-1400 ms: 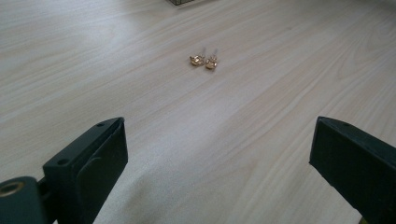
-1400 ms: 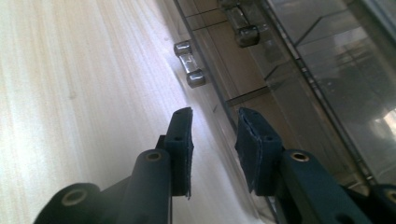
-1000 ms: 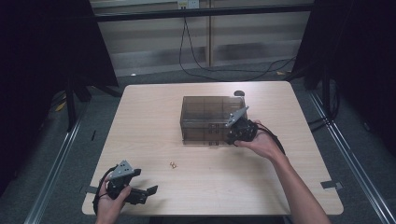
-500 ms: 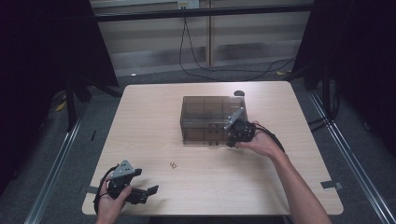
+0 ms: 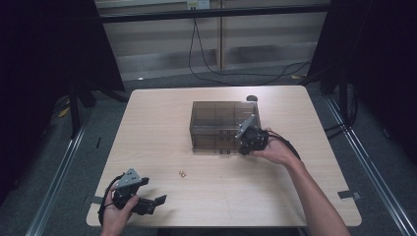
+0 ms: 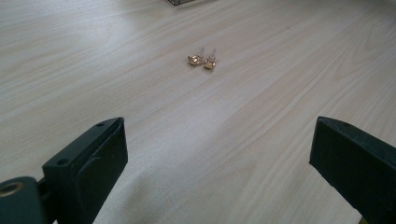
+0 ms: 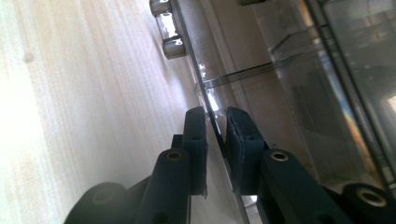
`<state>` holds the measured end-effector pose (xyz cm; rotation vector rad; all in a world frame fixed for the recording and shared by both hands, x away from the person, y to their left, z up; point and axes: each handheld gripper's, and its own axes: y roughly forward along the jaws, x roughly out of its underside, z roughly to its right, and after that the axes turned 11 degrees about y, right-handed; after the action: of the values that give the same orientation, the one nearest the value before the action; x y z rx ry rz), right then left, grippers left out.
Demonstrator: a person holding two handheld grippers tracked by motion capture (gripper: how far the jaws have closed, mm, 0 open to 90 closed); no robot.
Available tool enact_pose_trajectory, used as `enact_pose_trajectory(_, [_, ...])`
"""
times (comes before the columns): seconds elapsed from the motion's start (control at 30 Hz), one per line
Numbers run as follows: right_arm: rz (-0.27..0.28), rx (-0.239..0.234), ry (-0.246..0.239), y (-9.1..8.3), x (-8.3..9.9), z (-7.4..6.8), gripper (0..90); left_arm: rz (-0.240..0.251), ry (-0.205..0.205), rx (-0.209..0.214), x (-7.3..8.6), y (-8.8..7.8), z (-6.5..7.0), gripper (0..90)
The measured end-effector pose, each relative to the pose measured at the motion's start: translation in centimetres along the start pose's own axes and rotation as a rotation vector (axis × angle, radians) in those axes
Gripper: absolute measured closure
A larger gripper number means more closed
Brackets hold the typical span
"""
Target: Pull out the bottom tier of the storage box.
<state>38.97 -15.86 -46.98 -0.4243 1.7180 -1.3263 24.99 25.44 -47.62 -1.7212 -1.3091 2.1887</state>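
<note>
A smoky see-through box (image 5: 216, 123) with inner compartments stands mid-table. My right gripper (image 5: 244, 146) is at its front right corner. In the right gripper view the jaws (image 7: 215, 122) straddle a thin clear panel edge (image 7: 201, 88) of the box. They have just been closing, and a slim gap still shows on each side of the panel. Two small gold earrings (image 5: 183, 173) lie on the wood in front of the box. Near the table's front left corner my left gripper (image 5: 156, 201) lies low and open, pointing toward the earrings (image 6: 201, 60), with nothing between its jaws (image 6: 219, 140).
Two shiny knobs (image 7: 168, 28) stick out of the box front farther along the panel. A small dark round object (image 5: 252, 98) sits behind the box. The light wooden table (image 5: 162, 123) has dark floor, rails and cables around it.
The right hand has shifted slightly at the box's front right corner. The left hand and the earrings have stayed where they were.
</note>
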Motion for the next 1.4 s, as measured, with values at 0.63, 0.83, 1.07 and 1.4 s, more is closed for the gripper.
enact_pose_trajectory(0.63, [-0.034,-0.024,-0.061,-0.4,0.4,-0.9,81.4,-0.001,-0.002,0.003,-0.1,0.1,0.0,4.1])
enact_pose_trajectory(0.83, [-0.041,-0.030,-0.079,-0.5,0.6,-1.1,82.1,-0.003,0.003,0.002,-0.1,0.1,0.1,4.1])
enact_pose_trajectory(1.07, [-0.049,-0.034,-0.094,-0.7,0.7,-1.2,82.6,-0.005,0.002,0.005,0.0,0.1,0.0,4.2])
enact_pose_trajectory(1.4, [-0.051,-0.029,-0.092,-1.1,1.2,-1.2,82.8,-0.008,0.002,0.005,-0.1,0.1,0.1,4.1])
